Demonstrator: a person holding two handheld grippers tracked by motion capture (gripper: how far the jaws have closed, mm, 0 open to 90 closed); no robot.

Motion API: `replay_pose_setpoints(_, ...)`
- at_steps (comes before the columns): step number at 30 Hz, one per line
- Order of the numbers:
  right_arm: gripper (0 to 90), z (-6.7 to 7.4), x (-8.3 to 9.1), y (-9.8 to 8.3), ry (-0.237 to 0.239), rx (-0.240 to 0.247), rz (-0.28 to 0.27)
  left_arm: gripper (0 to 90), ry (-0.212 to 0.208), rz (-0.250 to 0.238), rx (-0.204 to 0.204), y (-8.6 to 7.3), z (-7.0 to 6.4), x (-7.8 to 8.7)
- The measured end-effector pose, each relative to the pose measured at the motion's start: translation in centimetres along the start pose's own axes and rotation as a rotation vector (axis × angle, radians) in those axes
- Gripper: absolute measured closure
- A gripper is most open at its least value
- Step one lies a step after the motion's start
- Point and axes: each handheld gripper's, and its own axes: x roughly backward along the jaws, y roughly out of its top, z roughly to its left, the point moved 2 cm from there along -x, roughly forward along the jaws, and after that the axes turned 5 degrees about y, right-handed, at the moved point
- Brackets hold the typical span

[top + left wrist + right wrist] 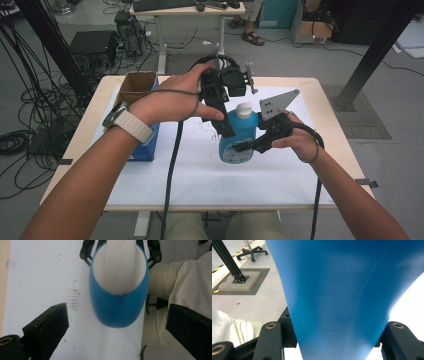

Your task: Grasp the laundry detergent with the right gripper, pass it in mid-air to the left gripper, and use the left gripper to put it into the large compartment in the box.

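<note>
A blue bottle (239,137) with a white cap (244,109) stands upright at the middle of the white sheet. My right gripper (250,146) comes in from the right and is shut on the bottle's lower body; in the right gripper view the blue bottle (342,290) sits tight between the right gripper (334,340) jaws. My left gripper (227,125) points down from above at the cap's left side. In the left gripper view the left gripper (117,315) stands open, its jaws wide on either side of the bottle (117,310) and its cap (120,267), touching neither.
A white sheet (200,175) covers the wooden table (85,135). An open cardboard box (136,85) stands at the back left with a blue box (147,147) in front of it. Cables, a desk and black frame posts lie beyond the table.
</note>
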Motion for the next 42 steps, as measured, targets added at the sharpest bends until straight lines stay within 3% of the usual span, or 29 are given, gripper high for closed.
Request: replay_pose_setpoints(42, 43.2, -0.16, -0.16, -0.19, 0.001, -0.003, 0.003, 5.3, -0.003, 0.007, -0.007, 0.39, -0.11, -0.40)
